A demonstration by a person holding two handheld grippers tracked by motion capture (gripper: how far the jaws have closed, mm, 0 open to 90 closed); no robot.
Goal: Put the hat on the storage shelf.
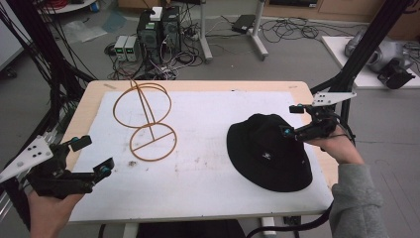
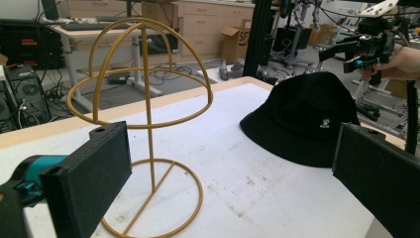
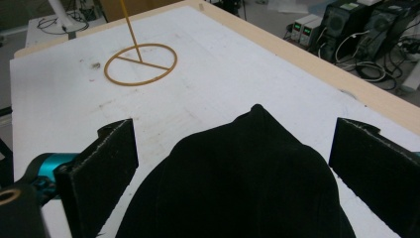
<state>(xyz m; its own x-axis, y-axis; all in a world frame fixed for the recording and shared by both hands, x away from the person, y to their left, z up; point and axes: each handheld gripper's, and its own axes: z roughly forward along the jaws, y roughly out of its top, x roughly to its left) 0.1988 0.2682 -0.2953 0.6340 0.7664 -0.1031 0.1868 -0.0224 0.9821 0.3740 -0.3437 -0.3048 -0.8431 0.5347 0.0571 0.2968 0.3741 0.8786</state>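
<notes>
Black bucket hat and wire hat stand on the tabletop, both hand-held grippers poised with jaws apart.

The right hand-held gripper (image 1: 293, 120) hovers over the far-right edge of the black bucket hat (image 1: 267, 151), its jaws spread wide on either side of the crown and gripping nothing; the left hand-held gripper (image 1: 91, 153) waits near the tabletop's (image 1: 208, 188) left edge, also spread and empty. The likely risk: the soft crown may collapse or slip if pinched through a single fold, and the light gold wire hat stand (image 1: 146, 119) could tip if the hat drags across it. The hat lies brim-down on the white sheet at the right, well apart from the stand, matte black with a small white logo on its side.
</notes>
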